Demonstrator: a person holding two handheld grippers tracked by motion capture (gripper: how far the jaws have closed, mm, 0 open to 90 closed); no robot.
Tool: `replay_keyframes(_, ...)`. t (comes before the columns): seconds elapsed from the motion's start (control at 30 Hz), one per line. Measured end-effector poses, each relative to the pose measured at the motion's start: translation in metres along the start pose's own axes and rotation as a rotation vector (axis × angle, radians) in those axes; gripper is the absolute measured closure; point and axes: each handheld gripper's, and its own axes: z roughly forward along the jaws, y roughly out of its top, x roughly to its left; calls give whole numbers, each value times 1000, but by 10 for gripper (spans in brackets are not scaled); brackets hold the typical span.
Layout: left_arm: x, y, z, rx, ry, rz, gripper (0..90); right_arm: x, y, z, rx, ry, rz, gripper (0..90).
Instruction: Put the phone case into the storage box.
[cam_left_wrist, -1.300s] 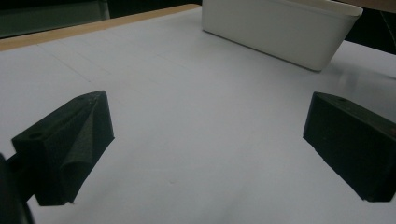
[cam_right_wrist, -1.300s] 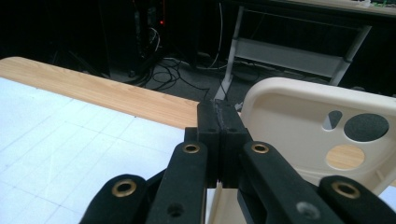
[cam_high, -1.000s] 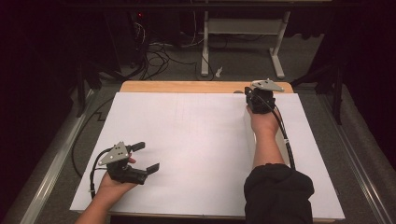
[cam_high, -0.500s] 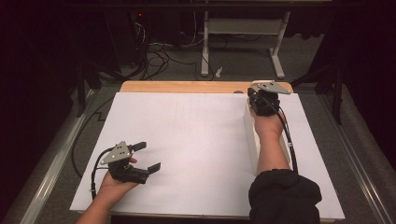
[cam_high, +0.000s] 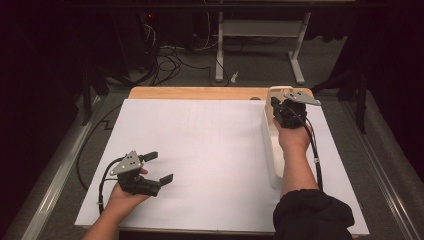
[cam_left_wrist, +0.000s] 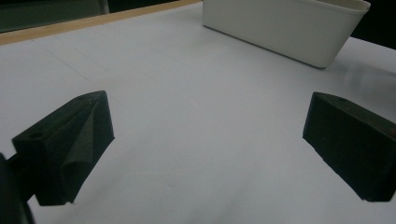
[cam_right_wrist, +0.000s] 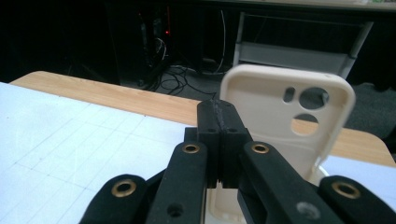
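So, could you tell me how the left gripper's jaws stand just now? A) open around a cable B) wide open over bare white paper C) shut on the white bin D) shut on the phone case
B: the left gripper has its jaws far apart, with nothing but white paper between them.

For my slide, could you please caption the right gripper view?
Right gripper, jaws shut, in front of an upright cream phone case at the table's wooden edge.
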Motion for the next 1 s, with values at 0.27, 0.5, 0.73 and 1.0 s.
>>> replay_keyframes(0.27,1,2,-3,-8,6,-1,28,-4,-2,-13,-10,16,8,873)
replay_keyframes(0.5,1,2,-4,-3,4,0,27,-6,-6,-26,-7,55,14,775)
replay_keyframes(0.73,0,2,-4,-3,2,3,27,-9,-9,-38,1,71,42,615)
replay_keyframes(1.0,1,3,-4,0,0,-1,27,-7,-7,-52,1,97,34,393)
